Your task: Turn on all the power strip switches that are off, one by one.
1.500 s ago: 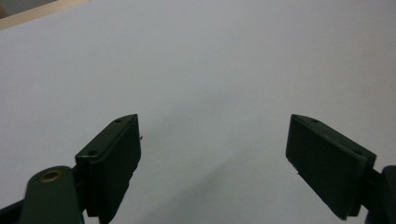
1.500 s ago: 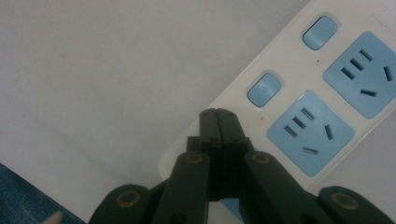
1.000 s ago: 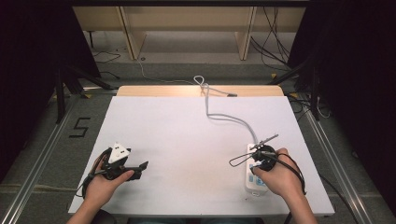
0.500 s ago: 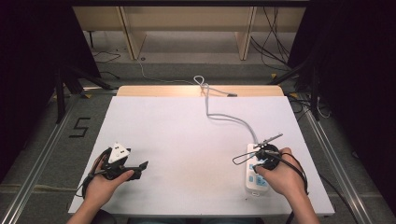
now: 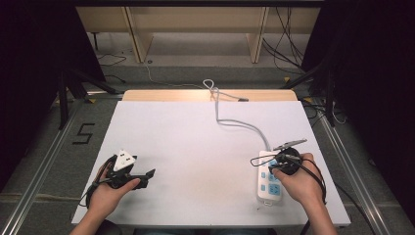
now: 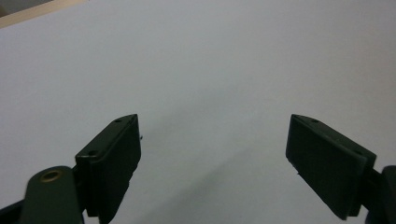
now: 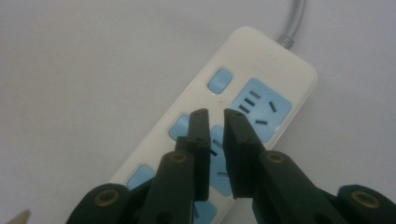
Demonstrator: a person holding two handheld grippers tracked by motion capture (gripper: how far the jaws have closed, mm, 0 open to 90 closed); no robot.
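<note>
Dark surroundings and a grey floor are seen around a white desk (image 5: pixel 195 147), whose far edge is bordered by a pale wooden strip (image 5: pixel 161 95). Beyond it, a light wooden frame (image 5: pixel 142 34) stands on the floor, with loose cables lying near it. A "5" mark (image 5: pixel 84 133) is seen on the floor to the left of the desk. On the desk's right side, near the front, a white power strip (image 5: pixel 268 181) with blue sockets is laid, its length running toward the far edge; its grey cord (image 5: pixel 235 122) is led across the desk to the far edge, where it is looped. The right hand-held gripper (image 5: pixel 288 159) is held in the right hand (image 5: pixel 298 183) directly over the strip. In the right gripper view its jaws are nearly closed, with only a narrow gap left between them and nothing gripped, and they are pointed down at a blue socket (image 7: pixel 219 163) in the middle of the strip (image 7: pixel 261 60); whether the tips touch it cannot be told. A blue switch (image 7: pixel 219 80) is seen beside the end socket near the cord. The left hand-held gripper (image 5: pixel 142 177) is held in the left hand (image 5: pixel 110 193) over the desk's front left, well apart from the strip. In the left gripper view its jaws are spread wide, with bare white desk (image 6: pixel 196 60) between them.
</note>
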